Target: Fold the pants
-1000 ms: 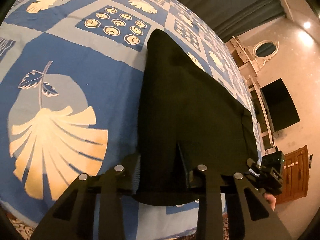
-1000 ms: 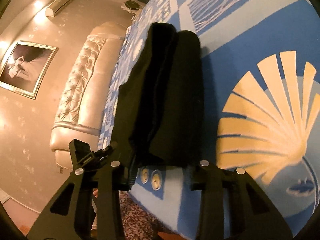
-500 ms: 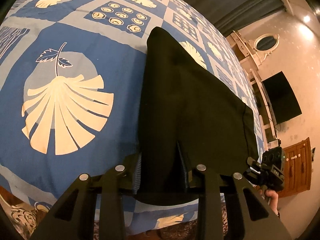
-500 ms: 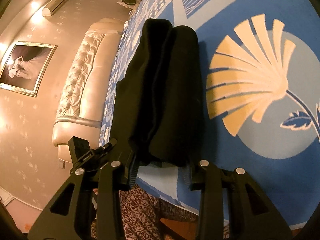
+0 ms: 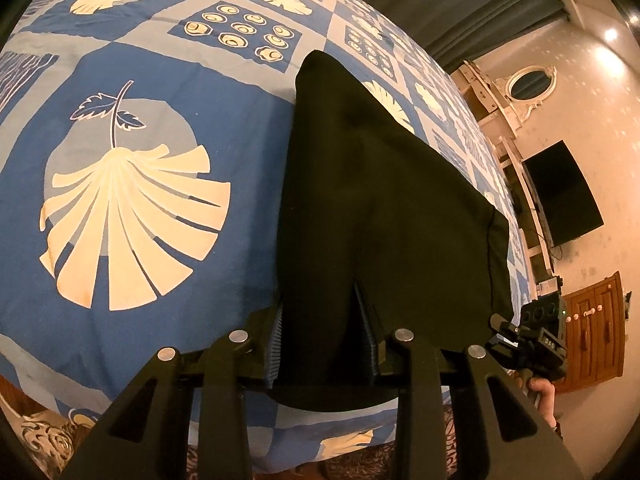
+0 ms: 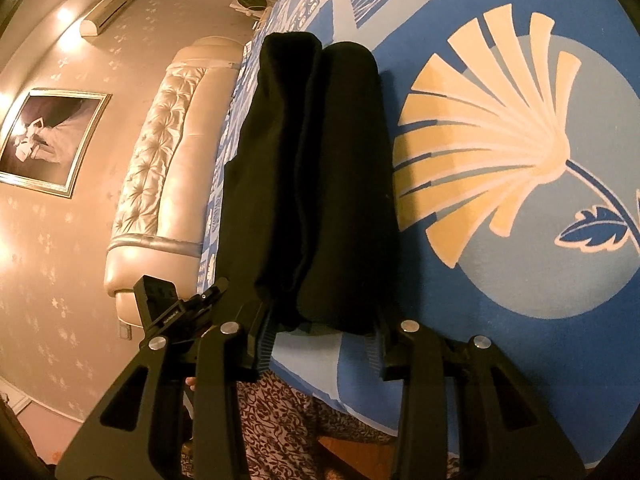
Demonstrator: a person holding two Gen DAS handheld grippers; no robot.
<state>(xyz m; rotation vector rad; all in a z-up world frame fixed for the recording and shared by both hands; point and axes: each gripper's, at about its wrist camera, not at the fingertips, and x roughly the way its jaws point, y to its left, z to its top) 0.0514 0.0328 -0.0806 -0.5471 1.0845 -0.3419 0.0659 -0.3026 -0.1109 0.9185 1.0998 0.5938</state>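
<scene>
Pants point(image 5: 380, 208) are black, already folded into a thick bundle on the bed point(image 5: 160, 240), long axis running straight away from both cameras. Left hand-held gripper point(image 5: 320, 344) pinches the near edge; right hand-held gripper point(image 6: 320, 340) looks spread around the same end, though I can't tell if it's actually biting. Both equally close, so I'd guess it's a two-handed fold or drag next.
</scene>
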